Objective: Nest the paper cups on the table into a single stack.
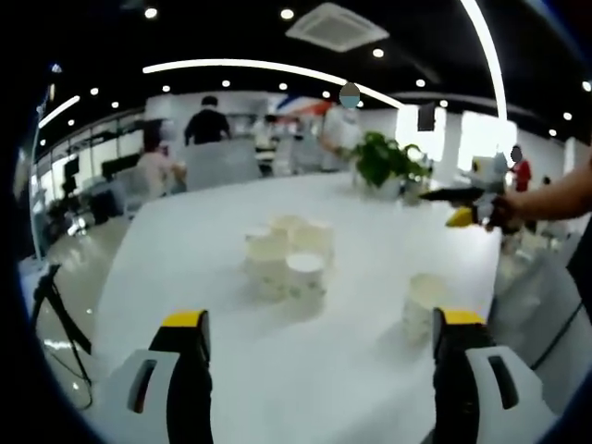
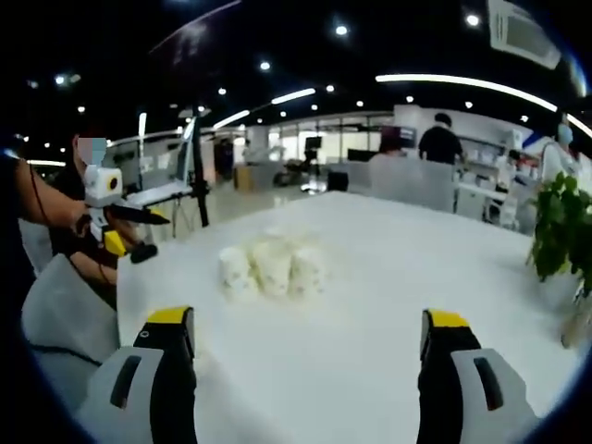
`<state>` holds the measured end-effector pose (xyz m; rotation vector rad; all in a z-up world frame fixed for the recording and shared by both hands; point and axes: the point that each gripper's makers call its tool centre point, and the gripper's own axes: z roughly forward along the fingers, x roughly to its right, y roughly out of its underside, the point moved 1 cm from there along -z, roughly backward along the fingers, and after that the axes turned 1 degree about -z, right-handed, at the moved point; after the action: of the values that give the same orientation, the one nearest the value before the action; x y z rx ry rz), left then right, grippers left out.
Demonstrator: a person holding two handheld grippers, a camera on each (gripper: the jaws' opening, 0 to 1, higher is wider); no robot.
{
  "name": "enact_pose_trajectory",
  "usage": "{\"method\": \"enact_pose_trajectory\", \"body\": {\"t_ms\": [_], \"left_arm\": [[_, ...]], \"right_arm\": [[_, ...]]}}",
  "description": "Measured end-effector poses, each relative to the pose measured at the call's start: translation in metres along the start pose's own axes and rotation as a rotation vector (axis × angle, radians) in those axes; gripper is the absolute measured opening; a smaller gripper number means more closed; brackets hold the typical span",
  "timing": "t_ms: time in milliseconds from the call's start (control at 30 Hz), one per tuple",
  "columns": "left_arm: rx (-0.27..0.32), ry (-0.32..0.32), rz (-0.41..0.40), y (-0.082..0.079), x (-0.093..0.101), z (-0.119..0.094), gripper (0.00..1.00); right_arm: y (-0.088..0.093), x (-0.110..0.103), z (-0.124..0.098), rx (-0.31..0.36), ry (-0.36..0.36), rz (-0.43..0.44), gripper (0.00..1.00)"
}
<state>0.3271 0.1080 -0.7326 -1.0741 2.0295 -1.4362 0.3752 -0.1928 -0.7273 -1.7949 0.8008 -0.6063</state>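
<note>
White table (image 1: 370,277), unlabelled paper cups (image 1: 289,256)

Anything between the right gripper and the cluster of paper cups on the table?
Nothing. In the right gripper view, bare white table runs from the open right gripper up to the cluster of paper cups.

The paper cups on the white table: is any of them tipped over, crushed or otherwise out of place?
Nothing is tipped or visibly crushed. The paper cups stand upright in a tight cluster on the white table. One single cup stands apart from them, also upright, close to the left gripper. Finer damage is too blurred to judge.
</note>
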Motion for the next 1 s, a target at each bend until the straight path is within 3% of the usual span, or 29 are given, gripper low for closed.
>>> {"method": "enact_pose_trajectory", "body": {"t_ms": [200,267,433,633,1000], "left_arm": [[0.000,-0.025,-0.009,0.002,0.003,0.002,0.99],[0.003,-0.025,-0.006,0.003,0.003,0.003,0.99],[0.019,-0.036,-0.019,0.004,0.001,0.004,0.98],[0.023,-0.038,0.004,-0.001,0.000,0.002,0.97],[0.034,-0.038,-0.015,-0.003,-0.003,0.001,0.99]], "right_arm": [[0.004,0.010,-0.017,0.001,0.022,0.000,1.00],[0.010,0.013,-0.022,0.013,0.023,-0.009,1.00],[0.031,0.023,-0.039,-0.009,0.058,0.062,1.00],[0.036,0.021,-0.044,-0.018,0.064,0.044,1.00],[0.027,0.015,-0.042,-0.012,0.052,0.028,1.00]]}}
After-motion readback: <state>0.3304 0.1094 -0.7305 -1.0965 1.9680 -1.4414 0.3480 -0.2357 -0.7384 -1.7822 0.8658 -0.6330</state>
